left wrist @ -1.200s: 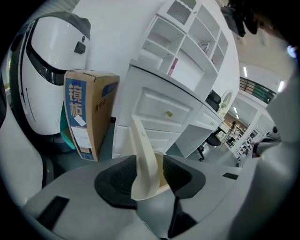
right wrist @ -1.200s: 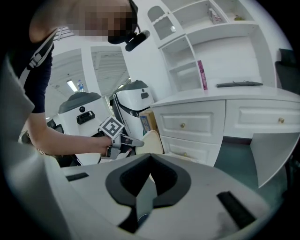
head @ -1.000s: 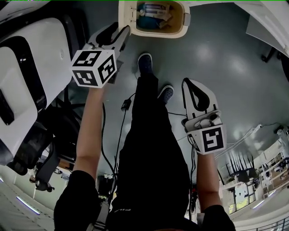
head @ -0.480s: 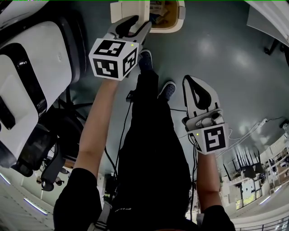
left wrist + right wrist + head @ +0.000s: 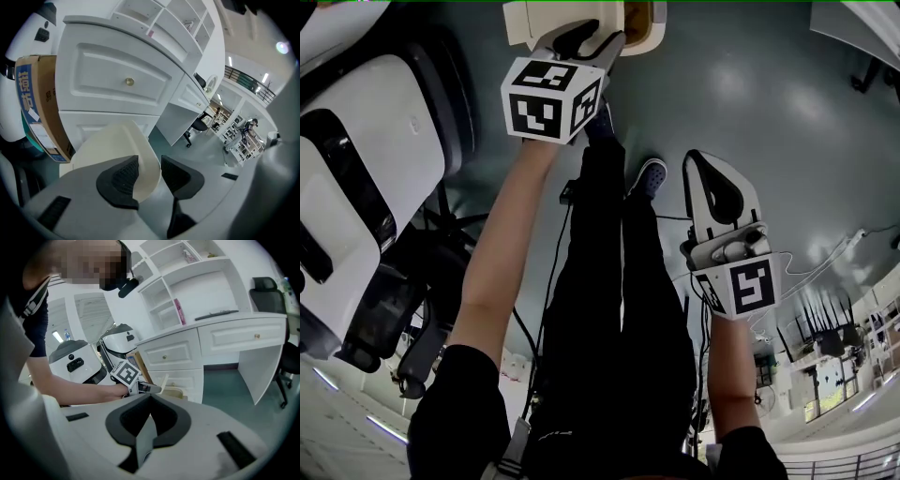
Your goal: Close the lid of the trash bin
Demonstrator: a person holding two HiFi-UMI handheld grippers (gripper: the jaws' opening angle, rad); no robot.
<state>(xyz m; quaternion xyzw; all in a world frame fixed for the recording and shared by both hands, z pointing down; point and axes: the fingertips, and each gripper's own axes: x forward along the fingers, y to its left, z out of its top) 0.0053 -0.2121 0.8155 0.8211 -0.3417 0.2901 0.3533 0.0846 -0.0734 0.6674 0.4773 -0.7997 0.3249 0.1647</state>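
Trash bin lid (image 5: 117,140) is cream and curved. It stands up, and its edge sits in the gap of the left gripper (image 5: 150,168). That gripper's two black jaws are apart, one on each side of the lid's edge.

Just behind the lid is a white cabinet (image 5: 93,61) with a small gold knob (image 5: 130,82). A brown cardboard box (image 5: 47,108) stands beside the cabinet on the left.

In the head view, the left gripper reaches out to the top of the picture. There the trash bin (image 5: 656,37) stands on the grey-green floor (image 5: 769,103), just past the person's shoes (image 5: 649,175). The bin is open.

The right gripper (image 5: 150,397) has its jaws together, and nothing is between them. It is held low by the person's leg, well apart from the bin. Far ahead of it, the right gripper view shows the bin in front of the white cabinet. A big white machine (image 5: 366,159) stands on the left of the floor.
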